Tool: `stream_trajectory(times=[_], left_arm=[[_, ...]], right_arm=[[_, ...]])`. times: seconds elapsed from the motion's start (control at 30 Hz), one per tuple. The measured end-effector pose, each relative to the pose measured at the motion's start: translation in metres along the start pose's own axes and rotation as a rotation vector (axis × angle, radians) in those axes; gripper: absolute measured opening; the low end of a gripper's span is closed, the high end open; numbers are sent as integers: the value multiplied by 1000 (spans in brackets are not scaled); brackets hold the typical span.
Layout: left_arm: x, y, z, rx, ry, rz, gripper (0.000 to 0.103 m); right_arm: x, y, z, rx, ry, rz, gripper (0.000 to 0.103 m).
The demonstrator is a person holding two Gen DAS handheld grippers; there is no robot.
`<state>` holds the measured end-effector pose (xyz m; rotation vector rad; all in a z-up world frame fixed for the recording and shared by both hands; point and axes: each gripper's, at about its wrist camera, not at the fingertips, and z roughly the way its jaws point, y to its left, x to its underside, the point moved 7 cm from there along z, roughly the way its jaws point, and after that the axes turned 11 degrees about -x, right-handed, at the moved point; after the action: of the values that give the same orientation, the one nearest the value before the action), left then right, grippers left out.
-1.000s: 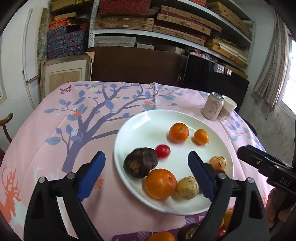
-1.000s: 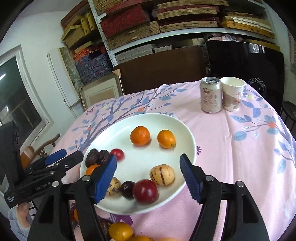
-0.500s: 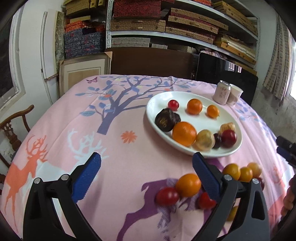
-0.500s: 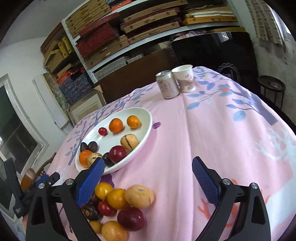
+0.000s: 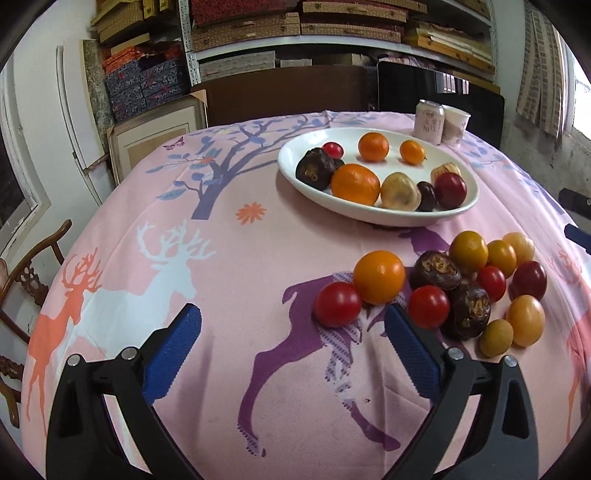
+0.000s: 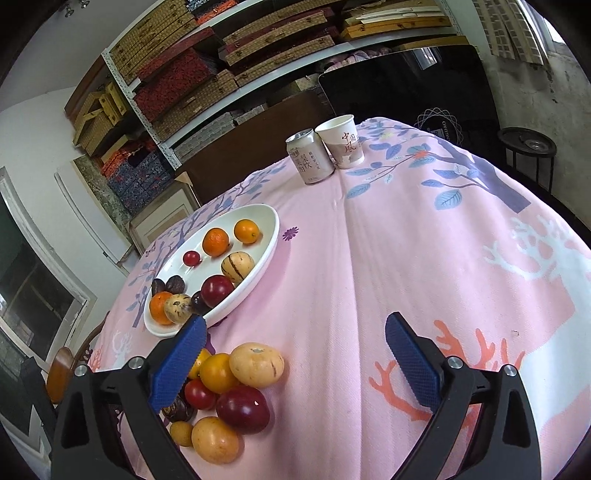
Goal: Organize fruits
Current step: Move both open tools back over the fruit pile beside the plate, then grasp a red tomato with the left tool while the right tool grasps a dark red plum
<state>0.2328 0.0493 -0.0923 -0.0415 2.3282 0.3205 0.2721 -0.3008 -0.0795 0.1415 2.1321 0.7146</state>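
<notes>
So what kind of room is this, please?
Probably a storeroom or workshop used for dining: shelves stacked with woven boxes, framed boards leaning on the wall, and a table in a pink cloth.

Plate [image 5: 291, 166] of fruit behind loose fruit pile [image 5: 443, 280], can [image 5: 428, 121] beyond

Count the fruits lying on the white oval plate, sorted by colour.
On the white oval plate:
Orange fruits: 3
Red fruits: 2
Pale yellow fruits: 2
Dark brown or purple fruits: 3
Total: 10
</notes>
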Motion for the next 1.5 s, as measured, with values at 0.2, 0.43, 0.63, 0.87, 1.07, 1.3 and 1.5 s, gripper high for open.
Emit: stream_trajectory(times=[0.2,0.43,0.63,0.87,1.07,1.3,1.5], left_arm=[[6,5,22,-1,107,-28,98],[-3,24,30,-64,91,-67,99],[-3,38,30,-64,100,-136,99],[-5,17,32,-11,105,-59,99],[-10,0,32,85,84,-43,96],[-16,-18,36,209,86,-1,52],[-4,-35,24,272,87,67,49]], right_arm=[[2,1,0,3,11,-6,98],[3,3,1,6,17,-19,99],[4,3,1,3,19,-14,99],[5,4,2,5,21,-24,99],[8,16,5,4,31,-84,99],[9,20,7,10,38,-125,99],[11,22,7,7,49,-141,99]])
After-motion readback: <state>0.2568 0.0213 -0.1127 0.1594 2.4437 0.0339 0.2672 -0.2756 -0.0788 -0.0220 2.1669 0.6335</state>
